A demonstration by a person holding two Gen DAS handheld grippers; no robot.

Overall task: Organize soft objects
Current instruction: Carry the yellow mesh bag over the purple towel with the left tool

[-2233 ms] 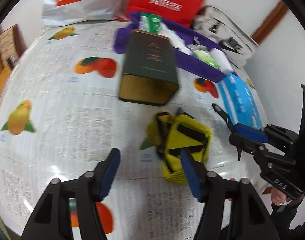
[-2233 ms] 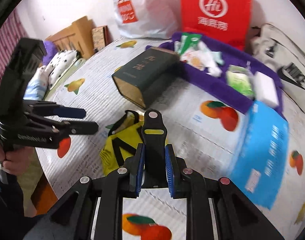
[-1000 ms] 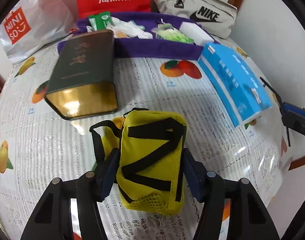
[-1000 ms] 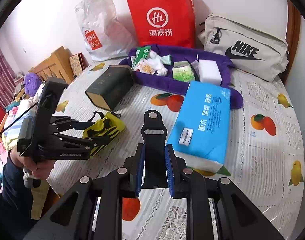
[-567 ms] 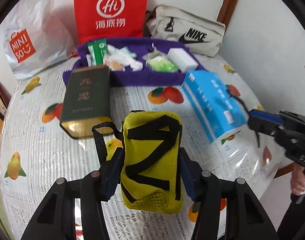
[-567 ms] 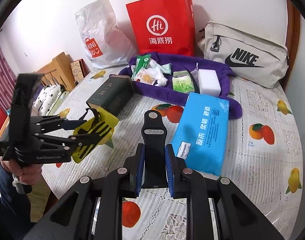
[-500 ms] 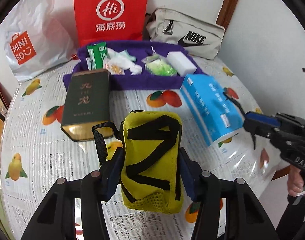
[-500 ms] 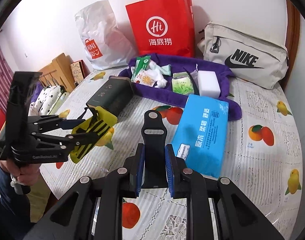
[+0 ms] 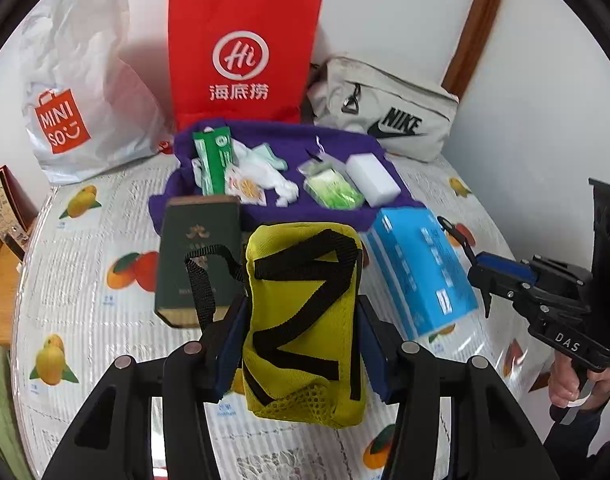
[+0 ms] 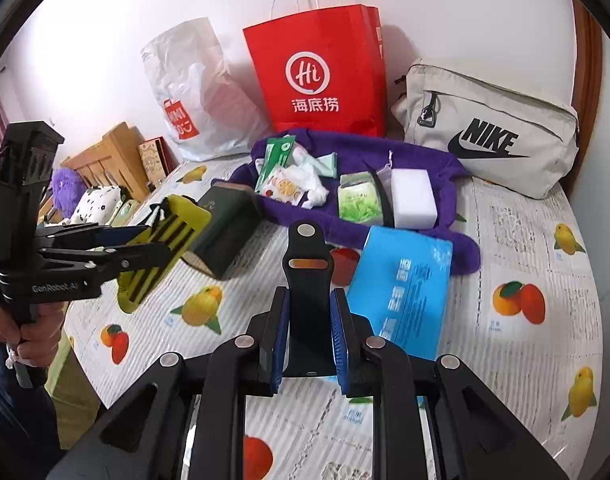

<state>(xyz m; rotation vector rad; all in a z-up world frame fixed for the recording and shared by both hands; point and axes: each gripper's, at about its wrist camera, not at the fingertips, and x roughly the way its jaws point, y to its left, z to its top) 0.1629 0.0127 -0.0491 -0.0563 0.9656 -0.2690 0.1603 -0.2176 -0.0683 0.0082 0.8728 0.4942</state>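
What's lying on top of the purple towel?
On the purple towel: a green packet, an orange-print sachet, crumpled white wrappers, a green tea pouch and a white sponge block. Anything beneath these items is covered.

Yellow soft pouch (image 9: 305, 320) and black strap piece (image 10: 308, 280), each held clear of the bench.

The pouch is bright yellow fabric crossed by black webbing straps, with a mesh panel at its near end and 1 black loop handle hanging off its left side. It lies lengthwise between 2 blue fingers (image 9: 231, 344), which press on its 2 long sides, above the fruit-print bench cover (image 9: 85, 312). The strap piece is flat, black and tapered, with a round metal stud at its far tip and a yellow slot below; 2 blue fingers (image 10: 279, 340) clamp its lower end, tip pointing away.
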